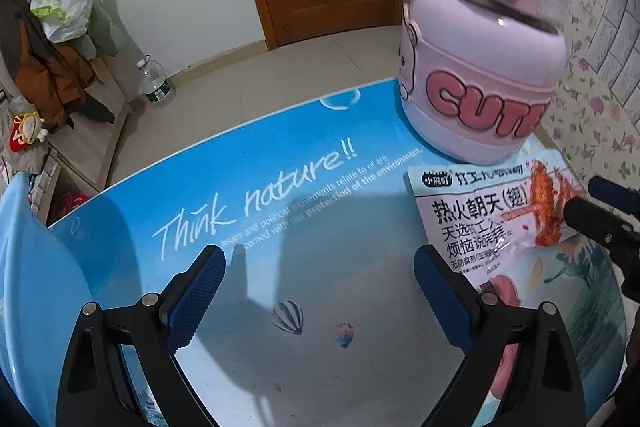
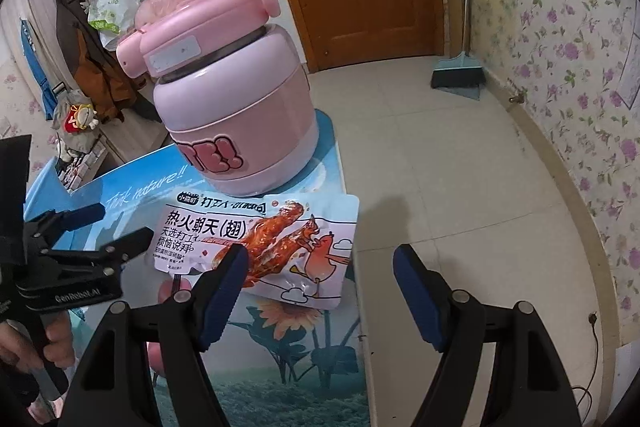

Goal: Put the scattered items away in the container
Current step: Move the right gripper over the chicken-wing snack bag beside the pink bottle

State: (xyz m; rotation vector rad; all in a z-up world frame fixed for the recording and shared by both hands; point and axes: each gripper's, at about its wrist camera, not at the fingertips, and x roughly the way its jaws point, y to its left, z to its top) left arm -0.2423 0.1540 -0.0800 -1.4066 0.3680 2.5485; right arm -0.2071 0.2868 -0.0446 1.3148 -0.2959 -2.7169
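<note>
A pink round container with a hinged lid stands on the blue table; the lid is tilted up a little. It also shows in the right wrist view. A white snack packet with a chicken-wing picture lies flat in front of it, also in the right wrist view. My left gripper is open and empty above the table, left of the packet. My right gripper is open, its left finger over the packet's near edge, its right finger past the table edge.
The table's right edge drops to a tiled floor. A broom and dustpan lean by the floral wall. A water bottle stands on the floor. Clothes and bags hang at the left. A wooden door is behind.
</note>
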